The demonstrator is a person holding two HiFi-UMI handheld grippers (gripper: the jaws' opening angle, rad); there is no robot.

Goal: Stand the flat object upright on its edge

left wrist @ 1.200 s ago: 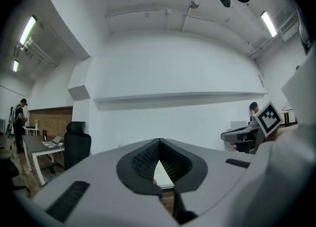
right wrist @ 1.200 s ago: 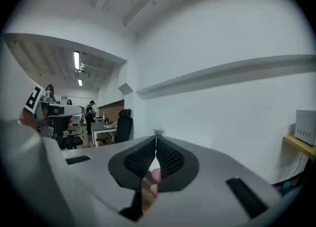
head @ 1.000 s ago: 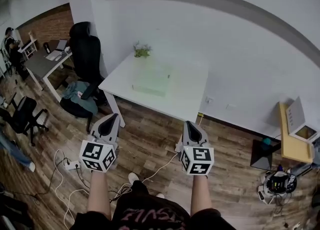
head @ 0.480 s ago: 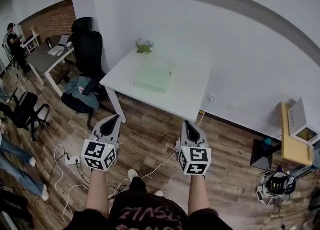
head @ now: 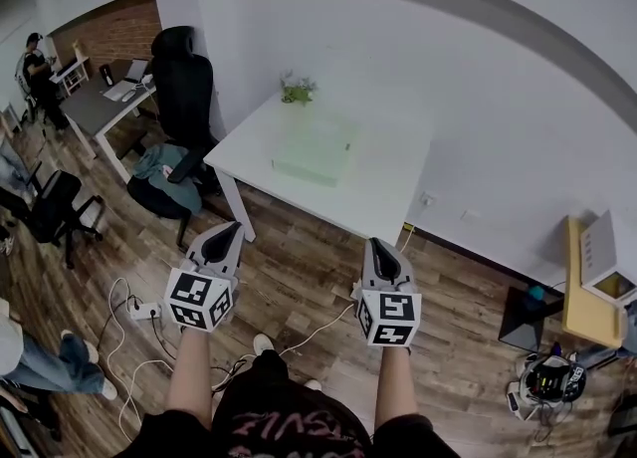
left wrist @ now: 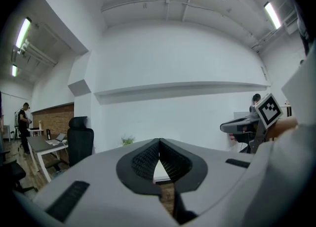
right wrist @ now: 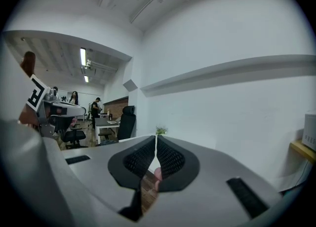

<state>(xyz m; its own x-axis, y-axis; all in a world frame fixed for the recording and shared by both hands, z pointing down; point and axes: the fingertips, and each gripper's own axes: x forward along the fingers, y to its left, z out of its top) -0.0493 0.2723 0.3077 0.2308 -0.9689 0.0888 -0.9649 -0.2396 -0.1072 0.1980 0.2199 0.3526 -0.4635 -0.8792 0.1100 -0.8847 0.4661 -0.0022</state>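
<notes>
Open office room with a wood-plank floor and white walls. In the head view, a white table (head: pixel 383 197) stood against the wall with a black office chair (head: pixel 184 83) off its left end. The flat object (head: pixel 314 152), a pale green slab, was lying broad face up on the tabletop in the left-middle part, with a little plant (head: pixel 297 91) just behind it at the back corner. It looked close to square from there, so I honestly couldn't pick out a long axis. Its near edge ran roughly along with the table's front edge.

The left gripper (head: pixel 230 228) and right gripper (head: pixel 381 245) were side by side over the floor, both pointed at the table and well short of it.

Compared with a second before, not much was different. The table and slab sat a touch further right and looked slightly bigger. A person's legs at the lower left had moved down the frame. The grippers kept the same pose, and the slab lay flat as before.

In the left gripper view, the jaws were clenched tip to tip with nothing between them. A sliver of the table showed through the gap behind the tips, and the plant (left wrist: pixel 127 140) and chair (left wrist: pixel 80 142) were off to the left.

The right gripper view was the same story: jaws pressed together and empty, with the plant (right wrist: pixel 161 131) poking up just above the tips and the chair (right wrist: pixel 127 121) to the left.
</notes>
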